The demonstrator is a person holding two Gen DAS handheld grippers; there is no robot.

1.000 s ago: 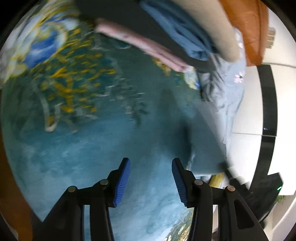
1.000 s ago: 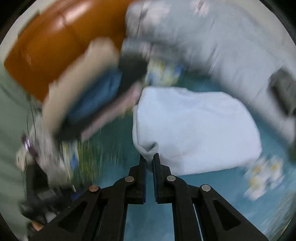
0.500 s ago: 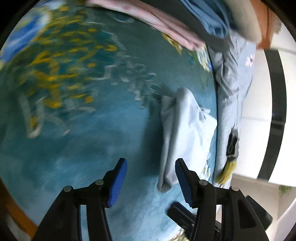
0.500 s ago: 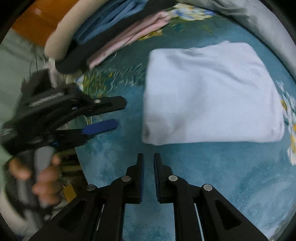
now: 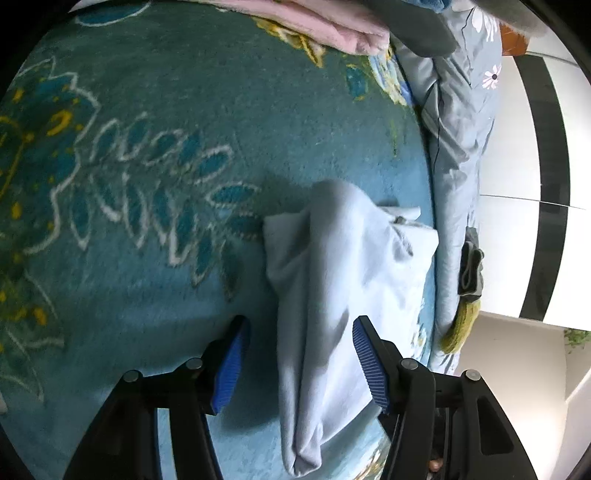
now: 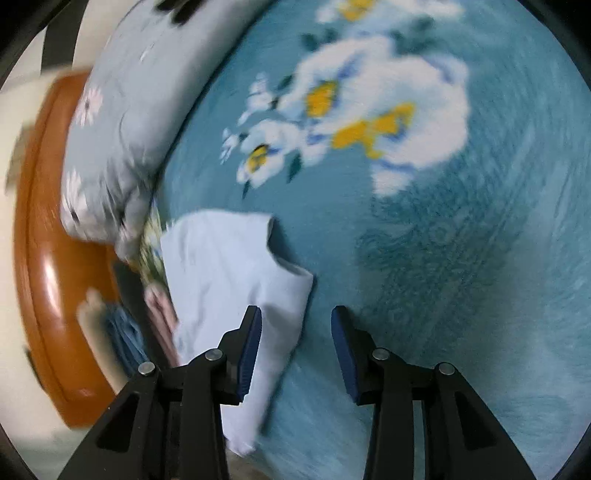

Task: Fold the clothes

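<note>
Left wrist, garment (image 5: 332, 295) between gripper (image 5: 299, 363) fingers (spread)

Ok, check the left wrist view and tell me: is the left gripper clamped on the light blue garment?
No: the left gripper stands open, its blue pads apart on either side of the folded light blue garment, which lies on the teal floral blanket.

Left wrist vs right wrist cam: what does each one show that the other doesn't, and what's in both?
Only the left wrist view shows the leaf pattern on the blanket, the black-striped white wall and a yellow-green tuft at the bed edge.

Only the right wrist view shows the orange headboard and the big white-and-yellow flower print.

Both show the light blue garment on the teal blanket, the pink folded item, the grey floral bedding, and an open gripper: left gripper, right gripper.
</note>
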